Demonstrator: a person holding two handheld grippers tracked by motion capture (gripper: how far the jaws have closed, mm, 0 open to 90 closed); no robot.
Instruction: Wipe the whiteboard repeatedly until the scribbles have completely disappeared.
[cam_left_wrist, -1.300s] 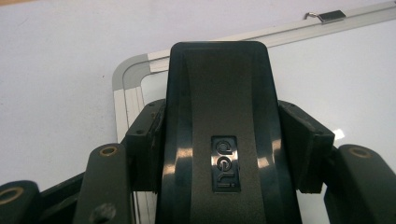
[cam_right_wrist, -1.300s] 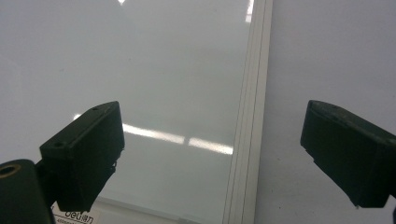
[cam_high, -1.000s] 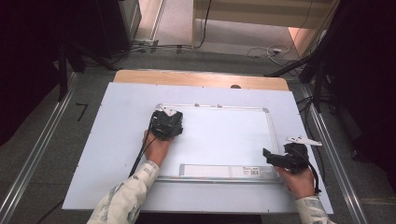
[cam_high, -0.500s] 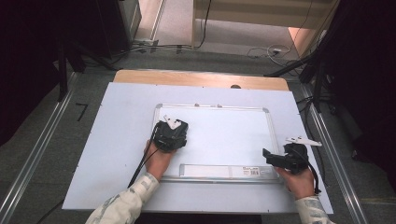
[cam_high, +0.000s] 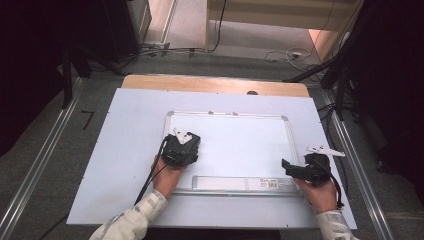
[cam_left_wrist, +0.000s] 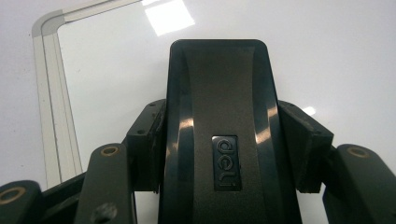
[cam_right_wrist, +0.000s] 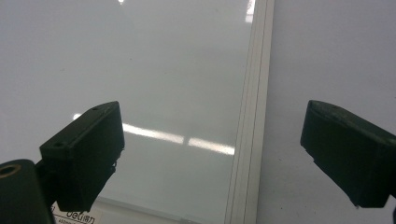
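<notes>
Left gripper view shows a black eraser (cam_left_wrist: 224, 140) with an embossed logo, clamped between the left gripper (cam_left_wrist: 229, 149) pads on the whiteboard (cam_high: 240, 145), at about 8 o'clock on it. Since a second ago the eraser has slid toward 6 o'clock, while the right gripper (cam_high: 292, 170) hovers wide open at the board's 4 o'clock corner.

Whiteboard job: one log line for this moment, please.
left gripper: shut on eraser | eraser: on whiteboard | right gripper: open, over whiteboard's edge
</notes>
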